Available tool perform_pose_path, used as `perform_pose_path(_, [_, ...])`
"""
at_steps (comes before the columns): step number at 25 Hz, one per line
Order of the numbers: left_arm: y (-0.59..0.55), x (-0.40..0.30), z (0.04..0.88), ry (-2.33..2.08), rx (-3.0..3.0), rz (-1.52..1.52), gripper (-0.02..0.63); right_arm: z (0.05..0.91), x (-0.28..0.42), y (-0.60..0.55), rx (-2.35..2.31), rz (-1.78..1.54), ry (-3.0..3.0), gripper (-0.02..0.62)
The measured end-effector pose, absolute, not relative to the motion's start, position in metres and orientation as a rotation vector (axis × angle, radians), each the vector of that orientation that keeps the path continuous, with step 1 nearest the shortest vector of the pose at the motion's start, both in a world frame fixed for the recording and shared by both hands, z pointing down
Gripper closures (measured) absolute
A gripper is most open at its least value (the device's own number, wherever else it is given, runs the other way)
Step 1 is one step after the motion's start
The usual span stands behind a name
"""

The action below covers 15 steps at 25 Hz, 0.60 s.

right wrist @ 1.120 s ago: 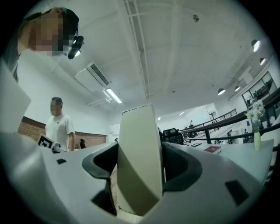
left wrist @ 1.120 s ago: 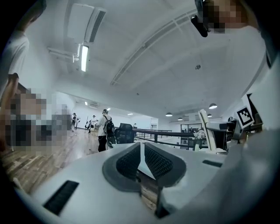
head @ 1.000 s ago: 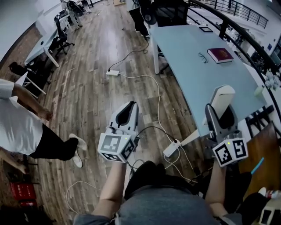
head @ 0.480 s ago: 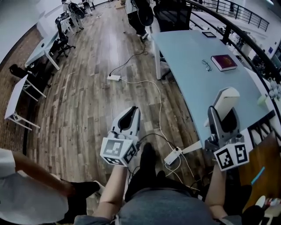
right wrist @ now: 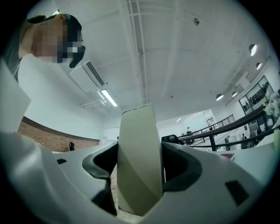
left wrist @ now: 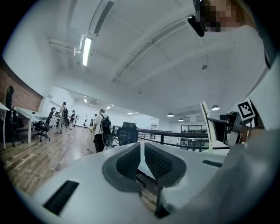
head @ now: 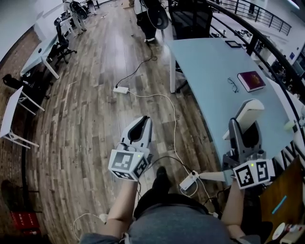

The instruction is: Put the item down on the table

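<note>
My right gripper (head: 245,127) is shut on a pale cream flat item (head: 249,112) with a rounded top that sticks up past the jaws. It hangs over the near edge of the light blue-grey table (head: 205,66). In the right gripper view the item (right wrist: 138,153) stands upright between both dark pads and points at the ceiling. My left gripper (head: 141,126) is over the wooden floor, left of the table. Its ribbed pads (left wrist: 129,161) stand almost together with nothing between them.
On the table lie a dark red book (head: 251,80), glasses (head: 232,85) and a small black tablet (head: 233,44). A black chair (head: 190,16) and a standing person (head: 144,14) are at its far end. White power strips (head: 120,89) and cables cross the floor. White desks (head: 40,47) line the left.
A person in a white shirt at the left has left the view. The view has shifted, so the table sits further right. Both grippers keep their hold and pose.
</note>
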State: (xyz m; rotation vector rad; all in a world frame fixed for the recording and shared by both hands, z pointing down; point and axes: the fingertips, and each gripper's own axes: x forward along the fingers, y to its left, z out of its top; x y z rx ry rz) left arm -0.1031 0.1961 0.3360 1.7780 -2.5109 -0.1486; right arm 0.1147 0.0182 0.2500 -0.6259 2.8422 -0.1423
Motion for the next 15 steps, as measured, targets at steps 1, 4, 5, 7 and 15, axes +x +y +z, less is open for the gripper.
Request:
perform_pose_path(1, [0.190, -0.113, 0.337, -2.500, 1.785, -0.148, 0.574, 0.249, 0.105, 0.013, -0.639, -0.142, 2.839, 0.278])
perform_pose_path(4, [0.174, -0.143, 0.339, -2.476, 1.806, -0.144, 0.574, 0.246, 0.080, 0.001, -0.676, -0.148, 2.827, 0.278])
perform_pose_path(5, [0.169, -0.152, 0.341, -2.468, 1.814, -0.143, 0.574, 0.246, 0.073, -0.002, -0.688, -0.149, 2.824, 0.278])
perform_pose_path(7, [0.161, -0.168, 0.345, -2.455, 1.828, -0.138, 0.574, 0.248, 0.060, -0.009, -0.713, -0.141, 2.819, 0.278])
perform_pose_path(15, [0.133, -0.217, 0.352, -2.400, 1.874, -0.162, 0.574, 0.247, 0.027, -0.026, -0.817, -0.117, 2.792, 0.278])
